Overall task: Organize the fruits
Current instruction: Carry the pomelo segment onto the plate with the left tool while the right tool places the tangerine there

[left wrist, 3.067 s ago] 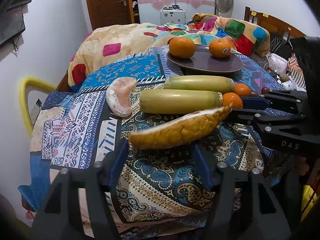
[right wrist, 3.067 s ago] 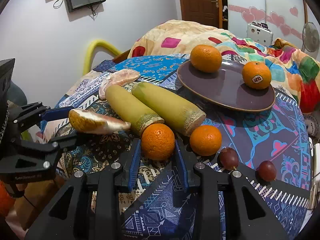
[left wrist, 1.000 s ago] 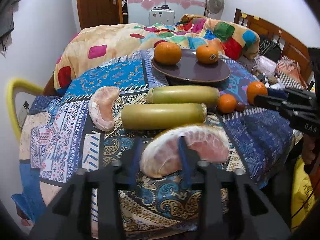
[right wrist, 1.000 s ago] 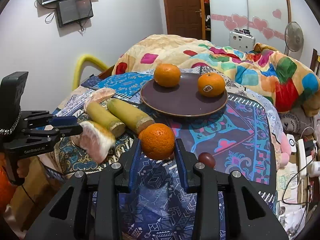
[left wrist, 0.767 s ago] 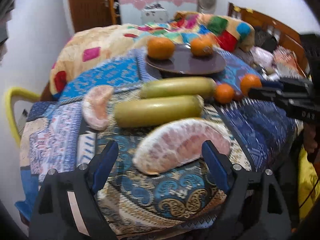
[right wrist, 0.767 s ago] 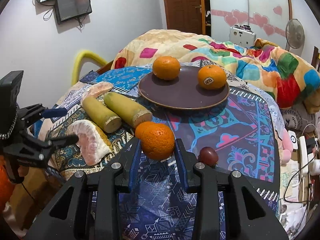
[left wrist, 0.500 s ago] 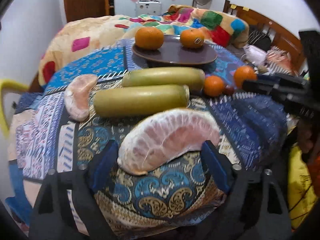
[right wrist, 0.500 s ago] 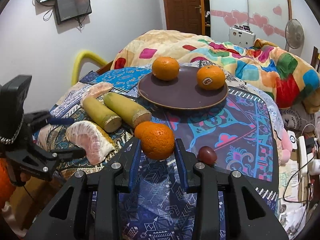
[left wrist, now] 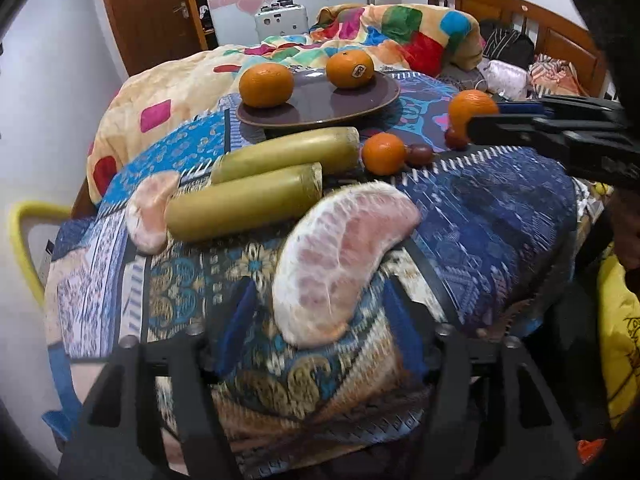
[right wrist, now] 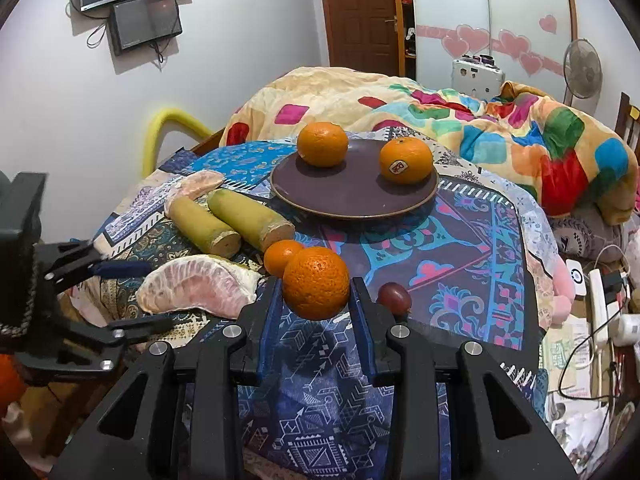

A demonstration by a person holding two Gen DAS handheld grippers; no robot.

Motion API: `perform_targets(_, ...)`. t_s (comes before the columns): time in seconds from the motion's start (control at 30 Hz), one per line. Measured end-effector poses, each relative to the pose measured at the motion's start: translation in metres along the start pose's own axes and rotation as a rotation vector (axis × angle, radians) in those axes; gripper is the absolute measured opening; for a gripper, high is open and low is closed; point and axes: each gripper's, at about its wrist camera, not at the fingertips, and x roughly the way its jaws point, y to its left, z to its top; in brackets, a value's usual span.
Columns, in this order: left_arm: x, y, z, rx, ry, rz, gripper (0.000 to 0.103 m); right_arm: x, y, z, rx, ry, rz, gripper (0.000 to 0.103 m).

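Note:
My right gripper (right wrist: 316,300) is shut on an orange (right wrist: 316,282) and holds it above the patterned cloth; the orange also shows at the right of the left wrist view (left wrist: 472,108). My left gripper (left wrist: 320,316) is open, its fingers either side of a peeled pomelo wedge (left wrist: 340,260) lying on the cloth; the wedge also shows in the right wrist view (right wrist: 196,286). A brown plate (right wrist: 352,196) carries two oranges (right wrist: 322,144) (right wrist: 406,160). Another small orange (right wrist: 278,256) lies beside two sugarcane pieces (right wrist: 248,216) (right wrist: 202,222).
A second pomelo wedge (left wrist: 150,212) lies at the left of the sugarcane. Two dark grapes (left wrist: 420,154) (left wrist: 454,139) lie near the small orange. A colourful blanket (right wrist: 520,136) is heaped behind the plate. The cloth drops off at the near edge.
My left gripper let go of the pomelo wedge and opened; the wedge now lies on the cloth. My right gripper lifted the orange and holds it steady.

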Motion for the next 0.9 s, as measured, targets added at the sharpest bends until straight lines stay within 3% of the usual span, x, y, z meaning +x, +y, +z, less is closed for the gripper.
perform_targets(0.2,0.022,-0.004,0.022,0.04,0.004,-0.035,0.071,-0.005,0.001,-0.002,-0.012,-0.001,-0.01,0.031)
perform_targets(0.3,0.026,-0.005,0.026,0.021,0.007,-0.091,0.057,-0.007,0.0,-0.003,-0.015,0.002,-0.018,0.031)
perform_targets(0.6,0.004,-0.012,0.025,-0.015,-0.05,-0.042,0.051,-0.015,-0.002,-0.004,-0.023,-0.01,-0.034,0.031)
perform_targets(0.9,-0.03,0.006,0.06,-0.075,-0.172,-0.007,0.051,-0.019,-0.01,0.01,-0.007,-0.05,-0.044,0.031)
